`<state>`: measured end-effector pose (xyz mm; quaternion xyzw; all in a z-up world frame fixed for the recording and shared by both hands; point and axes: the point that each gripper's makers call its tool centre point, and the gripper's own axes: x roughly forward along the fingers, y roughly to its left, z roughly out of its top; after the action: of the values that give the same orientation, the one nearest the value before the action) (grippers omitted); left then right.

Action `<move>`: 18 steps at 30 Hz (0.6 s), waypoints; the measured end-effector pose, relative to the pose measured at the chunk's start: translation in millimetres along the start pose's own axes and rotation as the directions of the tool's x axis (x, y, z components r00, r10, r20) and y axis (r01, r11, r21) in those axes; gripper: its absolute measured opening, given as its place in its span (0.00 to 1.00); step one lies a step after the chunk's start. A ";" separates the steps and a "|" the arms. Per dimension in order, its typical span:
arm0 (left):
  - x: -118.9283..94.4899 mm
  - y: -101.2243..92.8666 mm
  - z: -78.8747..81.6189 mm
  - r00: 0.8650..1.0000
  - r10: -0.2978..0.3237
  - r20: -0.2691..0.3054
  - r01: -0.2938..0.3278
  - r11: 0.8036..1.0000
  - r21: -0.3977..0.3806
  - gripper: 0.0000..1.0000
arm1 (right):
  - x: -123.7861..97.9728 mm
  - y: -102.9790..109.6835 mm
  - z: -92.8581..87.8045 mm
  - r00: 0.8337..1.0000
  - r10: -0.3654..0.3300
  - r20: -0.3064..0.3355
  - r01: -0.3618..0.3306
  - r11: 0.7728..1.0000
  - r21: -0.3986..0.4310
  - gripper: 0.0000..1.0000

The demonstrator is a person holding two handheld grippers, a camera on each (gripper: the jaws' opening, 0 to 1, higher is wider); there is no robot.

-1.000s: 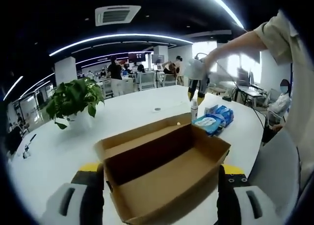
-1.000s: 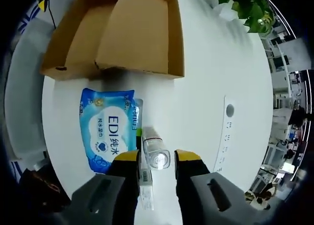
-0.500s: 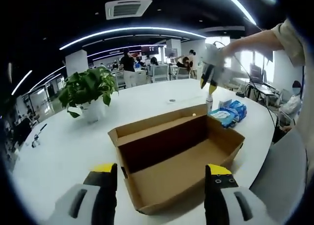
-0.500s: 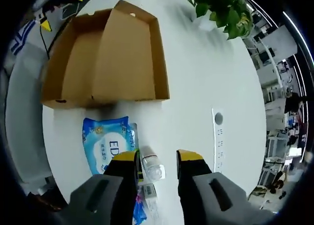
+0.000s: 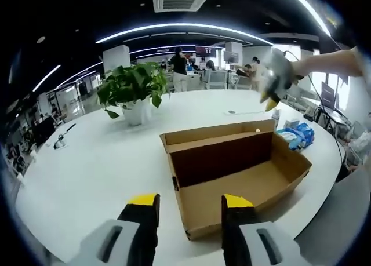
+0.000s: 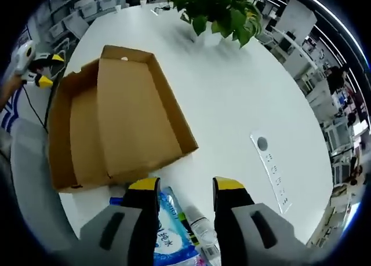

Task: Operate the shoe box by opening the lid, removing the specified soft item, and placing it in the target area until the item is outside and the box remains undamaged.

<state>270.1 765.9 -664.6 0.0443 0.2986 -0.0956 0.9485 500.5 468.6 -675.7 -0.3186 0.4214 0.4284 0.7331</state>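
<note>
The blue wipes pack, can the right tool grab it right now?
Probably yes. The blue soft wipes pack lies on the white table just under the open right tool, outside the brown cardboard box, with nothing covering it.

Left claw (image 5: 188,205): grey moulded bodies, black inner faces, yellow tips. Right claw (image 6: 185,188): same grey housings with recessed slots, black jaws, yellow tips.

Readable print: one item. Blue wet-wipes pack (image 6: 171,237) at the table's near edge, just below the open cardboard box, between the right gripper's jaws: Chinese characters "纯水" on its white label, partly cut off by the jaw. Same pack in the left gripper view (image 5: 295,137): print too small to read. Nothing else legible.
</note>
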 end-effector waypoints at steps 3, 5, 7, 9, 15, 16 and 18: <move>1.7 0.6 -8.1 0.999 0.011 -0.037 -0.011 1.000 -0.005 0.33 | 8.3 0.7 -1.2 1.000 -0.004 0.007 0.003 0.998 0.061 0.32; 3.9 1.1 -13.8 0.998 0.017 -0.060 -0.017 1.000 -0.001 0.31 | 13.2 2.3 -2.7 1.000 -0.005 0.009 0.004 0.996 0.087 0.32; 5.8 1.9 -18.3 0.997 0.020 -0.080 -0.021 1.000 -0.005 0.26 | 18.9 -1.2 -2.7 1.000 -0.021 0.020 0.019 0.994 0.112 0.31; 8.0 3.9 -23.1 0.995 0.026 -0.101 -0.028 0.999 -0.016 0.25 | 23.3 -0.9 -2.6 0.999 -0.028 0.032 0.024 0.989 0.143 0.30; 13.7 4.3 -34.6 0.988 0.019 -0.153 -0.027 0.998 -0.055 0.12 | 37.6 1.7 -5.2 0.999 -0.020 0.036 0.011 0.974 0.228 0.27; 14.6 4.2 -35.2 0.988 0.016 -0.154 -0.026 0.998 -0.065 0.09 | 40.7 3.4 -6.0 0.999 -0.020 0.036 0.011 0.970 0.243 0.26; 15.5 3.9 -36.0 0.987 0.013 -0.158 -0.027 0.996 -0.085 0.06 | 43.1 6.6 -4.2 0.999 -0.017 0.048 0.003 0.960 0.279 0.25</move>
<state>263.3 772.4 -702.9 0.0137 0.3761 -0.0693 0.9239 505.1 483.4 -716.7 -0.2032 0.4575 0.3689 0.7831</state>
